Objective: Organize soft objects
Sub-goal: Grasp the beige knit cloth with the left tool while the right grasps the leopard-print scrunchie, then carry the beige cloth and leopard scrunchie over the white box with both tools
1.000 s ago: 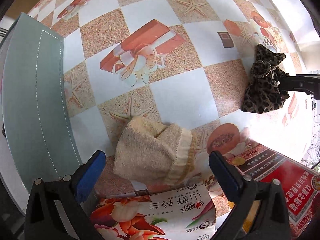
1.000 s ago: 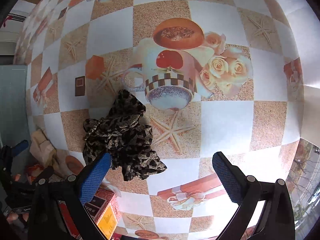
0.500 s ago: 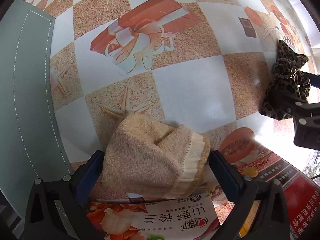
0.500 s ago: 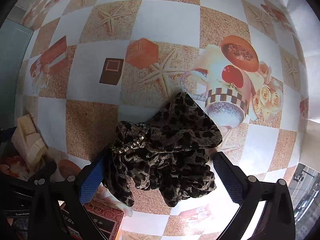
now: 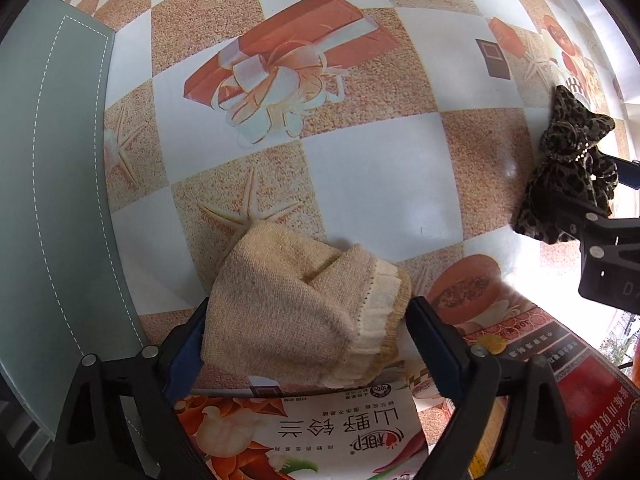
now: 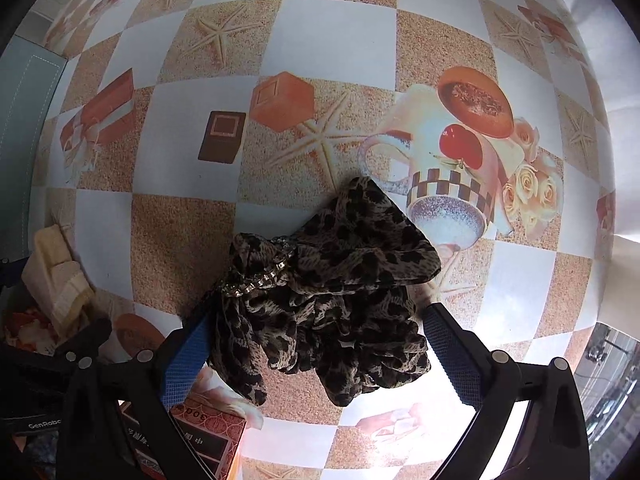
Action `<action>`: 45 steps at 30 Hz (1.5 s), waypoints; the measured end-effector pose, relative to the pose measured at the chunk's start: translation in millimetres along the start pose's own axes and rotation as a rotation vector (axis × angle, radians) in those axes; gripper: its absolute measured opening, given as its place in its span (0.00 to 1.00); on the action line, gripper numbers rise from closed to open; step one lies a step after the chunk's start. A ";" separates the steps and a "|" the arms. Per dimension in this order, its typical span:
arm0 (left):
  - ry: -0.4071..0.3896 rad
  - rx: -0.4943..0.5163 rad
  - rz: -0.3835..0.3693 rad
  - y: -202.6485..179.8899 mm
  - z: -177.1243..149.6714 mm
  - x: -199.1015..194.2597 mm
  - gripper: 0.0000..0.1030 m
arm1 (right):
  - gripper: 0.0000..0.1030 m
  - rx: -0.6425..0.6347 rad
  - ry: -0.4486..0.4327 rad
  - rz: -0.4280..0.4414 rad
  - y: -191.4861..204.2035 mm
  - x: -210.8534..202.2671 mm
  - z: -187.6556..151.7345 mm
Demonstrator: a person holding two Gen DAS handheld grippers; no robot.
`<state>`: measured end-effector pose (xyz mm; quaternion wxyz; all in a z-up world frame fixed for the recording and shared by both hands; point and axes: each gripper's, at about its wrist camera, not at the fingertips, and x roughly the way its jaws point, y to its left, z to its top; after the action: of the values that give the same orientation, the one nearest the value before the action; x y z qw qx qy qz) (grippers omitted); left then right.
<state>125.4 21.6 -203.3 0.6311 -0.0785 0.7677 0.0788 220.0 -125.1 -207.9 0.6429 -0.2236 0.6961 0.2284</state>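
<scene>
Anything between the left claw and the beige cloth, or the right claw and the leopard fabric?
Nothing visible. The left claw already straddles the beige cloth, and the right claw straddles the leopard fabric; both are open with the fabric between the pads.

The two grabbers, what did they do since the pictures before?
Both moved in: the left gripper now straddles the beige cloth, and the right gripper straddles the leopard-print cloth. Their fingers are closer together, but neither cloth is lifted. Both cloths lie where they were.

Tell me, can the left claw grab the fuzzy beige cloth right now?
Probably yes. The left claw is open with the beige cloth already between its fingers, and nothing blocks it.
</scene>
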 end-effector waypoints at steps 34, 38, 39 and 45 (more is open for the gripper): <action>-0.421 0.135 0.029 -5.5 -116.8 -165.2 0.33 | 0.32 0.298 -0.280 0.265 -21.0 -179.1 -109.2; -0.460 0.139 0.016 1.6 -128.4 -176.3 0.33 | 0.32 0.270 -0.310 0.274 2.2 -199.6 -113.8; -0.469 0.137 0.011 3.8 -131.1 -178.8 0.33 | 0.32 0.258 -0.319 0.275 9.2 -204.6 -113.7; -0.510 0.086 -0.012 22.7 -140.8 -188.1 0.33 | 0.32 0.172 -0.346 0.282 52.0 -226.2 -109.2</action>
<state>21.7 16.6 8.7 0.8073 -0.0339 0.5861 0.0597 118.5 -145.8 26.8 0.7310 -0.0261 0.6168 0.2908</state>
